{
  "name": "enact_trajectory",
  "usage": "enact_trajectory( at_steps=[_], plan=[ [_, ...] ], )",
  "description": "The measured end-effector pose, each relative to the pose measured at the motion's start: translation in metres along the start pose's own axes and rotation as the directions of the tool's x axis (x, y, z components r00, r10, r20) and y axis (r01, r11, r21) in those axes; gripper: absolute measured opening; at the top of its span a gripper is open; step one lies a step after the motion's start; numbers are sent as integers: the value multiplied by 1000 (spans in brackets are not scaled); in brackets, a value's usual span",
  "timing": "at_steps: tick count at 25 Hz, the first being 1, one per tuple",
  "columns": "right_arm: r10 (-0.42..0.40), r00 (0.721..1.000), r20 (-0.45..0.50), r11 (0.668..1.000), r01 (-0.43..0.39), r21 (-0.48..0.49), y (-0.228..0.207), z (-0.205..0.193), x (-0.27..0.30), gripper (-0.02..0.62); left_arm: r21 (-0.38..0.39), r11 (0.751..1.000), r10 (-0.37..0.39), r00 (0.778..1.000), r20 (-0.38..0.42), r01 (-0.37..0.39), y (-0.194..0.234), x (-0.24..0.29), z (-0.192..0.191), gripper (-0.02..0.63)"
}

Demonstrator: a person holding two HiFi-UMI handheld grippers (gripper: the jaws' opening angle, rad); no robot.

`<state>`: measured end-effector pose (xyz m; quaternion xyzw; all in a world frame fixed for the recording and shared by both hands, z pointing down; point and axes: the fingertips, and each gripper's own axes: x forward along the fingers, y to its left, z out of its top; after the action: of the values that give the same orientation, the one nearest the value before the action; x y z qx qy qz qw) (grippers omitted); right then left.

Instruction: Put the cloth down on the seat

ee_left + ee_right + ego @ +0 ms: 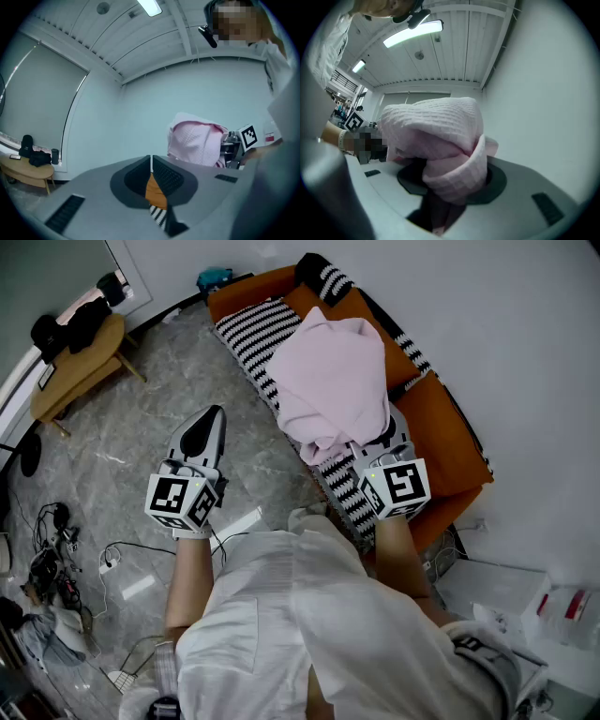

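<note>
Orange sofa (441,427) carries 1 striped cover (253,334) (black and white).

No legible txt, labels, nos. seen.

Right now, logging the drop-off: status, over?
Left gripper shut, empty. Right gripper shut on pink cloth, bunched above the sofa's striped seat cover. Nothing seen in the way.
</note>
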<state>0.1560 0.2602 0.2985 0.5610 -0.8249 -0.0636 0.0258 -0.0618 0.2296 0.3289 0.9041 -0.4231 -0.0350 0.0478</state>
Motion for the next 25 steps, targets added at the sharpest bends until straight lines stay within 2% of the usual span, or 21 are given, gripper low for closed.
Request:
enact_trajectory(
  at_steps=[8,15,21,25],
  plan=[
    [-5,1000,5,1000,5,-17,1,2,4,183,-5,1000,3,1000,-7,-3,7,-2,-5,28],
    [11,999,-34,999,-10,37,-4,-17,17,186,-39,999,24,999,-46,-26,19,6,-25,28],
    [30,995,-96,997,-23,74,-30,-53,45,186,-58,998,16,997,-80,-21,24,48,-44,28],
    [36,994,-104,996,-27,86,-51,-62,74,186,-68,998,10,996,-92,-16,38,85,-49,28]
  ],
)
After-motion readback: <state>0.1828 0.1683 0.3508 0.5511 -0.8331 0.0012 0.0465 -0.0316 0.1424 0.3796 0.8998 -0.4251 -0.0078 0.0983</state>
